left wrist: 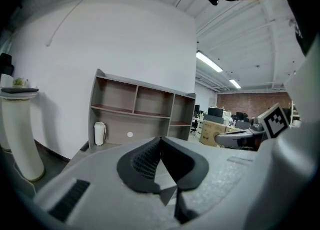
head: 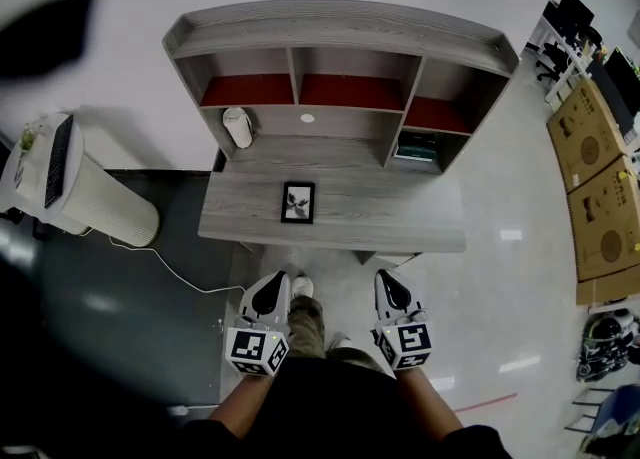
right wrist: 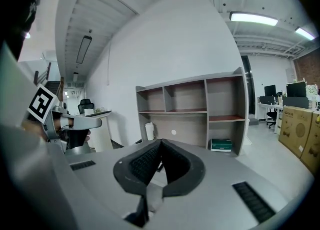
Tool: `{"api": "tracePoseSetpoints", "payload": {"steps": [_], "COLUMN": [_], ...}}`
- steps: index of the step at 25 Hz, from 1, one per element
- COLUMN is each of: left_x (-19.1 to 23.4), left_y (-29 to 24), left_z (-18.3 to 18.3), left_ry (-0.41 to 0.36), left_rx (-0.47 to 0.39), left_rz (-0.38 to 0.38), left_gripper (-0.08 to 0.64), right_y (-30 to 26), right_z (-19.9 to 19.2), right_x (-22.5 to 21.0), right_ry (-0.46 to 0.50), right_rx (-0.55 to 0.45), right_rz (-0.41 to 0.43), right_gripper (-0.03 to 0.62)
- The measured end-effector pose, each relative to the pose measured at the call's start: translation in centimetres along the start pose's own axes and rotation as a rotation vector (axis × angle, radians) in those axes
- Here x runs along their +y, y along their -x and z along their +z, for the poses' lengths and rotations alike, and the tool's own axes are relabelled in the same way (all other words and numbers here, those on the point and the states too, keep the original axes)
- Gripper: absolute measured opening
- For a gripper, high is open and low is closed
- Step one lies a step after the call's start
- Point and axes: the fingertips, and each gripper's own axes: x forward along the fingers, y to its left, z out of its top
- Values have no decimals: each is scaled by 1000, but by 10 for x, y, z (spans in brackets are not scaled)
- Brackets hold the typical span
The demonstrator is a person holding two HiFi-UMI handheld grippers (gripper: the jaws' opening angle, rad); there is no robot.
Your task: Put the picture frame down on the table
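Table (head: 340, 225): grey wood top, with a shelf unit (head: 340, 32) of the same grey at its back and red boards in the compartments.
Picture frame (head: 298, 202): dark-edged, on the table top, a little left of the table's middle and nearer its front edge than the shelf unit; seems to lie flat, picture side up; touched by neither gripper.
Left gripper (head: 268, 299): held over the floor in front of the table's front edge, well apart from the frame; jaws closed tip to tip, nothing between them.
Right gripper (head: 392, 295): also in front of the table's front edge, to the right of the left one; jaws likewise pressed together and empty.
Shoe (head: 302, 287): on the floor just before the table's front edge, between the two grippers.
White canister (head: 237, 127): upright at the table's back left, under the left compartment.
Green box (head: 415, 150): at the table's back right, inside the lower right compartment.
White column (head: 95, 197): on the floor to the left of the table.
Cardboard boxes (head: 595, 177): well to the right of the table.
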Motion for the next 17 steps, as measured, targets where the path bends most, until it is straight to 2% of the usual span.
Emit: {"api": "tracePoseSetpoints", "payload": {"steps": [9, 17], "left_x": [3, 31], "left_y": [0, -31], "left_z": [-7, -4], "left_ry": [-6, -6], "left_rx": [3, 11], "left_rz": [-1, -19], "left_gripper": [17, 17], "right_y": [6, -35], "right_z": [-2, -3], "right_x": [-7, -11], "right_ry": [2, -29], "right_rx": [6, 24], "right_rz": [-27, -30], "right_gripper": [11, 11]}}
